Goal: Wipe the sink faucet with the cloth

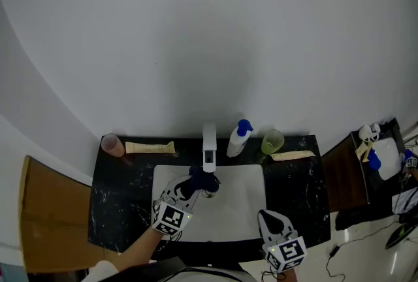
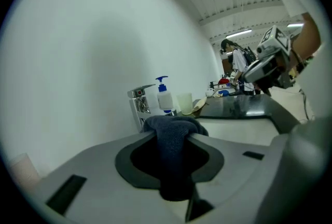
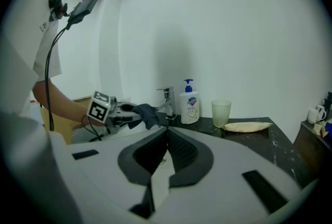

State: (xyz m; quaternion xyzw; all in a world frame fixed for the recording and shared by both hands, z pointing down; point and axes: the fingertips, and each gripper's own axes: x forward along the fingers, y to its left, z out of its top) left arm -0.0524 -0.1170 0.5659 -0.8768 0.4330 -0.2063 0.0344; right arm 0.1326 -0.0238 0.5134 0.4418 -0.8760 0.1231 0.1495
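Observation:
The chrome faucet (image 1: pixel 209 145) stands at the back of the white sink (image 1: pixel 245 199). A dark blue cloth (image 1: pixel 202 180) is bunched just under the spout, and my left gripper (image 1: pixel 191 188) is shut on it from the front left. In the left gripper view the cloth (image 2: pixel 174 135) drapes over both jaws, with the faucet (image 2: pixel 139 106) just beyond it. My right gripper (image 1: pixel 266 217) hangs over the sink's front right corner, shut and holding nothing. In the right gripper view its jaws (image 3: pixel 167 131) meet, and the left gripper's cloth (image 3: pixel 146 114) sits beside the faucet (image 3: pixel 167 100).
On the black counter (image 1: pixel 117 189) stand a soap pump bottle (image 1: pixel 239 138) and a greenish cup (image 1: pixel 273 141) to the right of the faucet. A pinkish cup (image 1: pixel 113 144) and a beige folded cloth (image 1: pixel 150 147) lie to its left. Another beige cloth (image 1: pixel 292 155) lies at the right.

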